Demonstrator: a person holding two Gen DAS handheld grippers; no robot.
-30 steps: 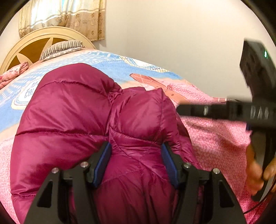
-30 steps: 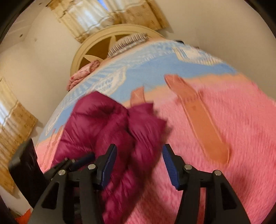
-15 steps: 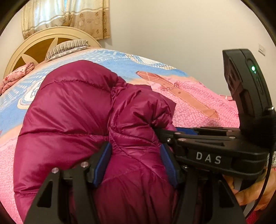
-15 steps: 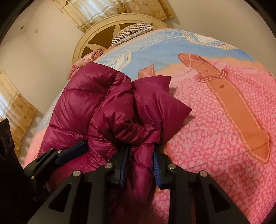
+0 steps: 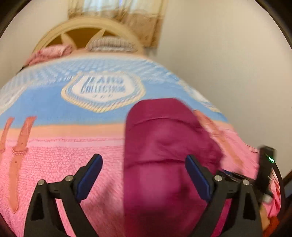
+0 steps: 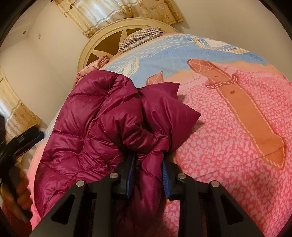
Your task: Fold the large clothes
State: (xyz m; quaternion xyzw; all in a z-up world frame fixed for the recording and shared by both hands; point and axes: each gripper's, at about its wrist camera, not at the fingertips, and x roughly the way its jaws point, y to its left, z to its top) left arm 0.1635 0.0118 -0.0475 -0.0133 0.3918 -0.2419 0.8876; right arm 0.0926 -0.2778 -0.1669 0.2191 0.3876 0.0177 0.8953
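Home bedroom — bed [image 6: 237, 127], headboard [image 6: 102, 43], curtains [image 6: 113, 12].

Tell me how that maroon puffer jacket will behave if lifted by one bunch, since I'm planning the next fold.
The puffer jacket will probably sag and drape: it bunches into soft folds where the right gripper pinches it. Its shiny shell looks slippery, so the bunch may creep out of the jaws. The puffy quilting suggests it is light for its bulk and will spring back.

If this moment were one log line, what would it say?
left tool: open, off jacket | right tool: shut on jacket | jacket bunched on bed blanket
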